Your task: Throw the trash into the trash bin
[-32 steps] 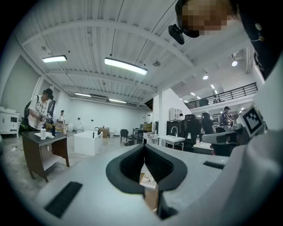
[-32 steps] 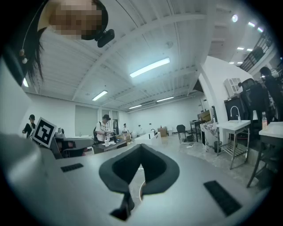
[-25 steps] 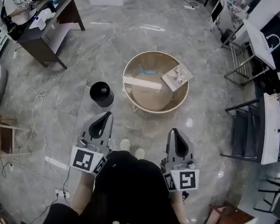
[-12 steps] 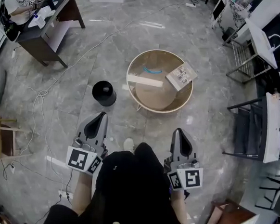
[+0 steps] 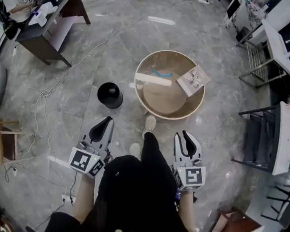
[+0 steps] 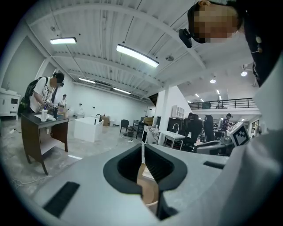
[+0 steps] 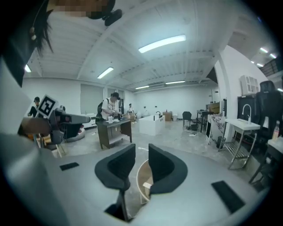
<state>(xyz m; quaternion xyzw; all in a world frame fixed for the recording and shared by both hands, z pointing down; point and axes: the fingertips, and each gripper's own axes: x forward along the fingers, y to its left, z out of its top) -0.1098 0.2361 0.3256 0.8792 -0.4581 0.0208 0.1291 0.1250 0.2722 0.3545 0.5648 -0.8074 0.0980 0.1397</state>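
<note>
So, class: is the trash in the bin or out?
Out. The white strip, blue piece and printed booklet lie on the round table; the black bin stands apart on the floor, its inside too dark to read.

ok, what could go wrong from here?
The booklet lies across the rim of the round table; a clumsy grasp could knock it to the floor.
The long strip looks longer than the mouth of the trash bin is wide, so it may catch.
Loose cable runs on the floor left of the bin: trip hazard.
</note>
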